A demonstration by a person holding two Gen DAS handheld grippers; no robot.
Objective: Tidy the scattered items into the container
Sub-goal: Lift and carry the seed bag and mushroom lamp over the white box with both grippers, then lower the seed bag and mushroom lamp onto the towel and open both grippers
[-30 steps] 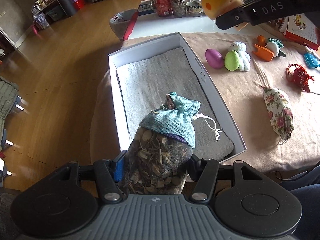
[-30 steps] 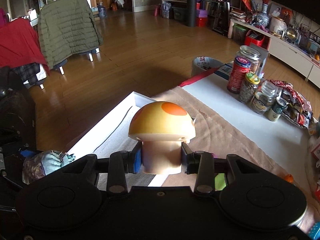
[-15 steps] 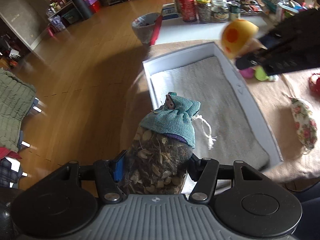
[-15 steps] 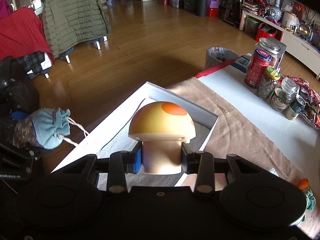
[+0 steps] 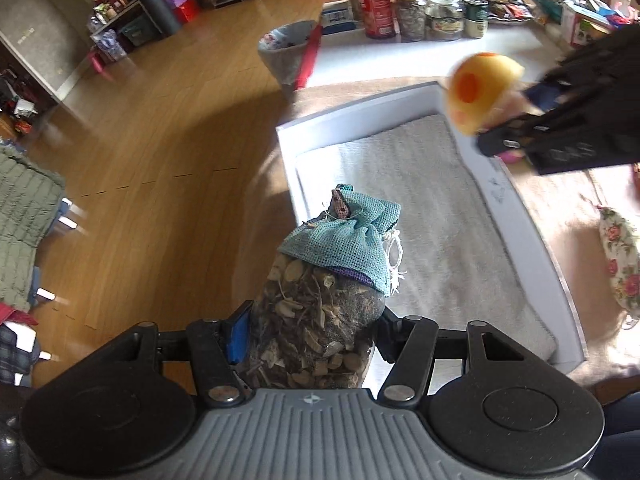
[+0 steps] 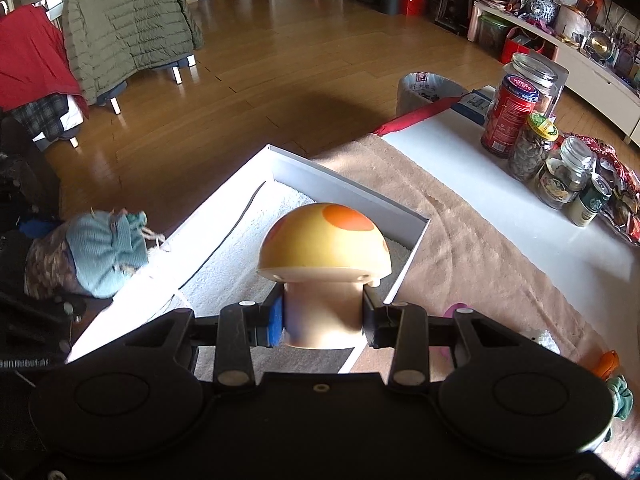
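My left gripper (image 5: 310, 332) is shut on a sachet bag of dried herbs with a teal mesh top (image 5: 320, 300), held over the near left edge of the white box (image 5: 532, 236), which is lined with a grey towel (image 5: 420, 216). My right gripper (image 6: 323, 320) is shut on the stem of a yellow mushroom toy with orange spots (image 6: 324, 248), held above the box's right wall (image 6: 348, 186). The mushroom toy (image 5: 480, 88) and right gripper (image 5: 516, 136) show blurred in the left wrist view. The sachet (image 6: 84, 254) shows at the left in the right wrist view.
A floral pouch (image 5: 620, 252) lies on the beige cloth (image 6: 460, 240) right of the box. Jars and cans (image 6: 532, 136) stand on the white table at the back. A waste bin (image 5: 286, 52) stands beyond the table. Small toys (image 6: 608, 364) lie at the right.
My right gripper has carried the mushroom toy lower and over the box's right side. My left gripper has shifted left with the sachet, towards the box's left edge.
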